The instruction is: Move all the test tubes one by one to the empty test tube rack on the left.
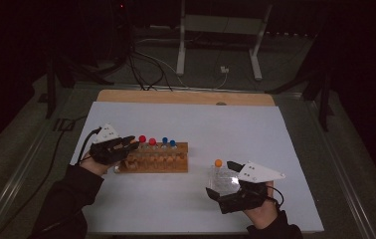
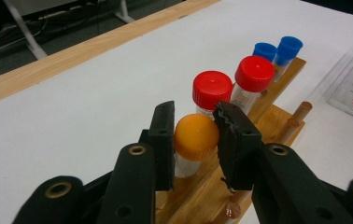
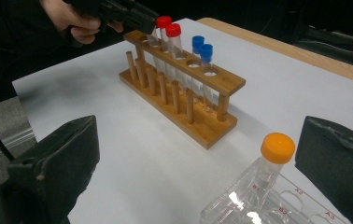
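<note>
Orange-capped clear plastic tube (image 2: 195, 140) is seen standing in the end hole of the wooden test-tube rack (image 1: 152, 158), at the rack's left end in the high view, and its round cap is bracketed by the two black jaws of the left tool (image 2: 194, 135). In the left gripper view the jaws are set close on either side of the cap; whether the pads actually press on it cannot be told, since one side appears to touch while a thin gap may remain on the other. Just behind it in the same row two red-capped tubes (image 2: 233, 81) are held upright, and beyond them two blue-capped tubes (image 2: 277, 49) are seated near the far end of the rack. The rack itself is placed on the white tabletop (image 1: 255, 129), left of centre. The right tool (image 1: 228, 186) is held well apart from the rack, near the front right of the tabletop, with its jaws spread wide and nothing gripped. Between those open jaws (as the right gripper view shows) a clear plastic flask with an orange screw cap (image 3: 258, 177) is laid tilted on a transparent well plate (image 3: 300, 205), untouched by either pad.
</note>
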Demonstrator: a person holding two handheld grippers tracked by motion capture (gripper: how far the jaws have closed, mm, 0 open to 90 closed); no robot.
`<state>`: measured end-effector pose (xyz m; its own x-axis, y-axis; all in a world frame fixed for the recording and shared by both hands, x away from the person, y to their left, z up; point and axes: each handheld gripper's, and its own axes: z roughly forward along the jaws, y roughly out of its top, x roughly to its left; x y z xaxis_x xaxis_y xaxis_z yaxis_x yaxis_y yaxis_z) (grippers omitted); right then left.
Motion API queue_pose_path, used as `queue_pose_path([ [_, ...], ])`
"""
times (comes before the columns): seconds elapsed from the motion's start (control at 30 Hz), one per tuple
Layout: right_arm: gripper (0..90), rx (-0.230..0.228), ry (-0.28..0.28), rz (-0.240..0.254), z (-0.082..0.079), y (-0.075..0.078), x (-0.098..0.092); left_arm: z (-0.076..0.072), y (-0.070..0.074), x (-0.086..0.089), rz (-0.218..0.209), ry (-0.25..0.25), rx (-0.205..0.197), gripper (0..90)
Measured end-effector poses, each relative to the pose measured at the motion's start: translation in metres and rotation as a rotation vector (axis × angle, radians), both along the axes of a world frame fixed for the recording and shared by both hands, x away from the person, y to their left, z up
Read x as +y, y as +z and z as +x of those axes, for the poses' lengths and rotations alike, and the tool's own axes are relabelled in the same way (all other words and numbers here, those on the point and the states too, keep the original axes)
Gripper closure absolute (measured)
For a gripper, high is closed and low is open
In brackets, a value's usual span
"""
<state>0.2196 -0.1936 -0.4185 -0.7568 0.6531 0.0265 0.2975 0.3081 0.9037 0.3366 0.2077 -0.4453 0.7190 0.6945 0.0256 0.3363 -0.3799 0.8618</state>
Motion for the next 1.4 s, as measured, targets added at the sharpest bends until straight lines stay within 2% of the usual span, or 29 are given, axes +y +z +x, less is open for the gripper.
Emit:
queue_pose_path([
  [0.1, 0.0, 0.0, 0.0, 0.001, 0.0, 0.0, 0.0, -0.003, 0.002, -0.001, 0.004, -0.006, -0.009, 55.3],
  [0.13, 0.0, 0.0, -0.001, 0.0, 0.0, 0.0, 0.0, -0.005, 0.004, -0.001, -0.016, -0.026, -0.01, 50.8],
  [0.2, 0.0, -0.001, -0.002, 0.001, 0.0, 0.001, -0.001, -0.008, 0.007, -0.001, -0.019, -0.024, -0.021, 42.3],
  [0.4, 0.0, -0.005, -0.004, 0.004, -0.001, 0.002, -0.002, -0.02, 0.019, -0.002, -0.04, -0.029, -0.057, 24.8],
  [0.47, 0.0, -0.007, -0.007, 0.004, 0.0, 0.002, -0.002, -0.026, 0.024, -0.004, -0.044, -0.028, -0.062, 16.0],
  [0.53, 0.0, -0.012, -0.008, 0.004, 0.001, 0.002, -0.003, -0.031, 0.028, -0.005, -0.072, -0.057, -0.06, 13.6],
  [0.57, 0.0, -0.014, -0.011, 0.006, 0.001, 0.003, -0.004, -0.034, 0.029, -0.006, -0.087, -0.081, -0.052, 8.8],
  [0.63, 0.0, -0.013, -0.015, 0.012, 0.002, 0.003, -0.005, -0.039, 0.031, -0.008, -0.102, -0.098, -0.048, 3.4],
  [0.73, 0.0, -0.022, -0.023, -0.001, 0.003, 0.004, -0.006, -0.048, 0.033, -0.012, -0.139, -0.134, -0.046, 2.1],
  [0.93, 0.0, -0.057, -0.018, -0.012, 0.008, 0.002, -0.007, -0.062, 0.032, -0.02, -0.154, -0.187, -0.074, 1.5],
  [1.0, 0.0, -0.062, -0.028, -0.019, 0.01, 0.001, -0.007, -0.067, 0.032, -0.022, -0.171, -0.202, -0.08, 1.3],
  [1.1, 0.0, -0.051, -0.054, -0.053, 0.014, -0.003, -0.005, -0.074, 0.031, -0.025, -0.169, -0.21, -0.092, 1.3],
  [1.13, 0.0, -0.03, -0.053, -0.066, 0.016, -0.005, -0.005, -0.076, 0.03, -0.026, -0.172, -0.214, -0.093, 1.3],
  [1.4, 0.0, 0.024, -0.111, -0.118, 0.027, -0.02, -0.001, -0.084, 0.023, -0.03, -0.173, -0.227, -0.091, 1.3],
])
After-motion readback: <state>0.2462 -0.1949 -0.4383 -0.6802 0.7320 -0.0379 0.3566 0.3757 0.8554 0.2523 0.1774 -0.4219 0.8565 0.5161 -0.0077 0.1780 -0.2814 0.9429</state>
